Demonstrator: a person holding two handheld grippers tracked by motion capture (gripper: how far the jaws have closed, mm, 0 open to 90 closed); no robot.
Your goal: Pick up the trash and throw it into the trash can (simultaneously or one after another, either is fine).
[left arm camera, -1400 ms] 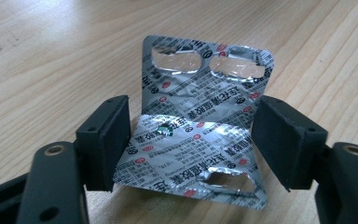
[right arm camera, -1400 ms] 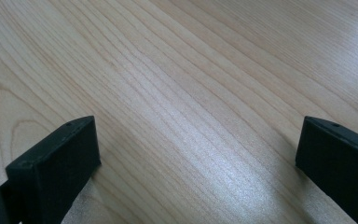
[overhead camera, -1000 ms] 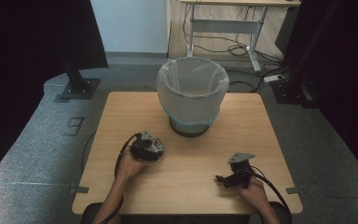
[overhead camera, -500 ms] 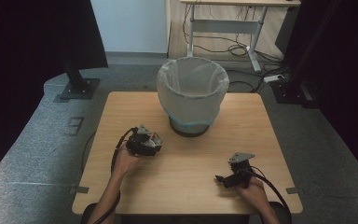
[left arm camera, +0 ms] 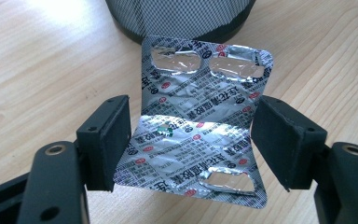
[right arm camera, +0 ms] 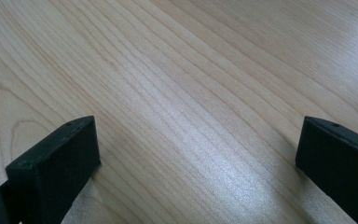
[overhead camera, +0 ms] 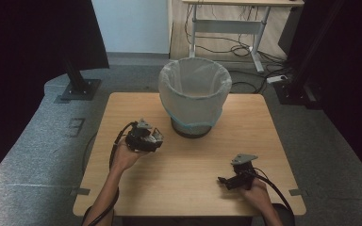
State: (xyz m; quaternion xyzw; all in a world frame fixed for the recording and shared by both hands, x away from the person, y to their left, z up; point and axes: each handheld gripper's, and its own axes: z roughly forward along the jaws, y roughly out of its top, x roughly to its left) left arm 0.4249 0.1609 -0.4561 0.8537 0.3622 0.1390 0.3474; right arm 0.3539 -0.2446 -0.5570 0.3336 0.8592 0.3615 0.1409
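Room: a wooden table [overhead camera: 188,174] on grey carpet, dark curtains at both sides, a desk with loose cables at the back.
Left gripper [left arm camera: 191,135]: its jaws press on the two side edges of a foil blister strip [left arm camera: 200,126]; the strip bows between them, folded across its middle, with its upper half tilted up toward the bin.
Left gripper, from above [overhead camera: 143,137]: clear of the table, at the left of the bin's base, its cable looping down past the wrist.
Left hand [overhead camera: 125,157]: forearm in from the bottom edge, slanting up and right, palm under the gripper body.
Right gripper [right arm camera: 196,154]: jaws wide apart, nothing between them, bare wood grain below.
Right gripper, from above [overhead camera: 238,176]: low by the table's near right part, pointing left, grey plate on top.
Right hand [overhead camera: 257,195]: at the near edge, wrapped round the grip, cable trailing to the right.
Strip: in the left gripper's jaws, over the table just in front of the bin [overhead camera: 194,92].
Bin: near the far edge at mid-table, lined with a pale bag, dark base touching the wood.
Count: two grippers, two hands, one strip, one bin.
Strip pockets: three show, two side by side at the upper end and one near the lower end, all with torn foil.
Views compared: the left gripper view gives the strip's printed foil and the bin's mesh base [left arm camera: 182,18]; from above the strip is too small to make out, while the bin's mouth and both forearms show.
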